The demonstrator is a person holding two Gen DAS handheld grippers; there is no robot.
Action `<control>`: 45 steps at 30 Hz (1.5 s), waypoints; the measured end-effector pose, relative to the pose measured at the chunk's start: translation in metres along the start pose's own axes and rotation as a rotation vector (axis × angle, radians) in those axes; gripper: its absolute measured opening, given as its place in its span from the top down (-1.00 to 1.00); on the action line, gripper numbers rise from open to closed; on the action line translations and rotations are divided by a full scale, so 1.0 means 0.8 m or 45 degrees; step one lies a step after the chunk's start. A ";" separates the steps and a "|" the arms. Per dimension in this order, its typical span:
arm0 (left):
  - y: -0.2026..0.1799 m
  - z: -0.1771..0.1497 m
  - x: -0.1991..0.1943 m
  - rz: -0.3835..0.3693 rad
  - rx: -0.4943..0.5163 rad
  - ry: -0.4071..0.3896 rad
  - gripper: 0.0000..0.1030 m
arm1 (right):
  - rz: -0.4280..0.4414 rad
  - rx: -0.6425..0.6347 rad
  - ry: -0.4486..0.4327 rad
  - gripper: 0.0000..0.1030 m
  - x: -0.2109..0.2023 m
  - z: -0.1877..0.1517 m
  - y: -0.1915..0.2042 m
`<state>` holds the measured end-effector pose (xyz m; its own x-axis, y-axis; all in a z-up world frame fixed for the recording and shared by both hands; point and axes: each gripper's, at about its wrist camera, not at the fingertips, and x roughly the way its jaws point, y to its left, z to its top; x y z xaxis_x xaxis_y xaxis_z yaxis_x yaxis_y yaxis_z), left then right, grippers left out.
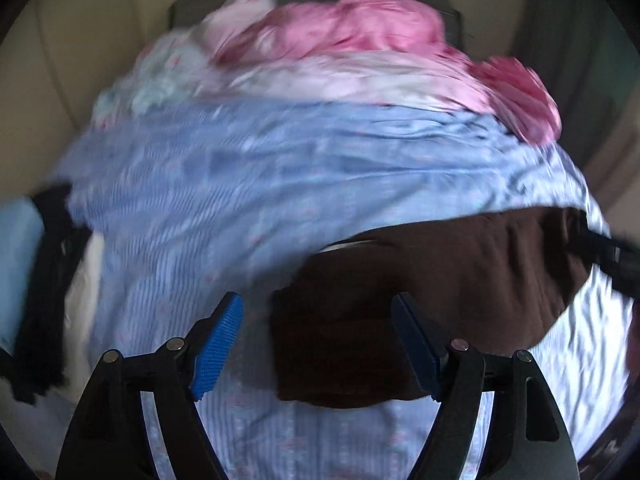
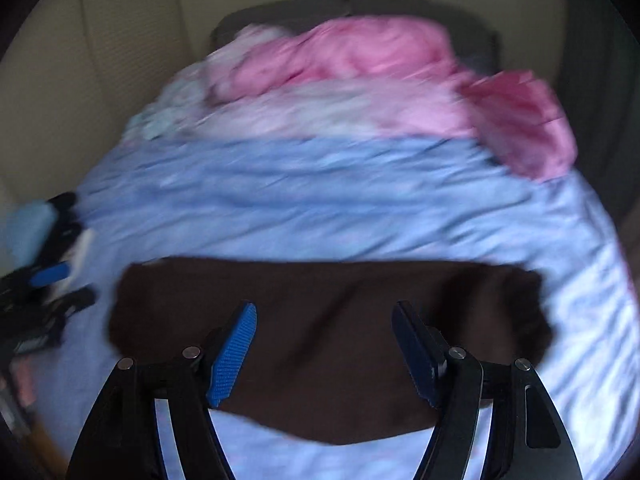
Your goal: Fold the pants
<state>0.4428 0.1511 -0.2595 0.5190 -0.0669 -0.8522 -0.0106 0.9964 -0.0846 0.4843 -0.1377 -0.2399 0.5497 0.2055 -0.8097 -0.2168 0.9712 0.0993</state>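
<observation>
Dark brown pants [image 1: 432, 300] lie folded in a flat bundle on a light blue patterned bedsheet [image 1: 248, 184]; they also show in the right wrist view [image 2: 332, 340]. My left gripper [image 1: 318, 308] is open above the bundle's left edge, holding nothing. My right gripper [image 2: 324, 316] is open above the middle of the bundle, holding nothing. The left gripper shows at the left edge of the right wrist view [image 2: 48, 280]. The right gripper shows as a dark shape at the right edge of the left wrist view [image 1: 616, 264]. Both views are blurred by motion.
A pile of pink and white clothes [image 1: 360, 48] lies at the far end of the bed, also in the right wrist view [image 2: 380, 80]. A black and light blue item [image 1: 36, 280] sits at the left. A beige wall [image 2: 100, 60] stands behind.
</observation>
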 end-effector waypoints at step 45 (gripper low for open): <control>0.064 -0.011 0.087 -0.194 -0.095 0.225 -0.21 | -0.040 0.030 0.166 -0.38 0.155 0.027 0.119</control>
<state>0.4707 0.1966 -0.3278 0.3621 -0.2307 -0.9031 -0.0101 0.9679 -0.2513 0.5497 -0.0173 -0.3185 0.4462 0.1587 -0.8807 -0.1812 0.9798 0.0848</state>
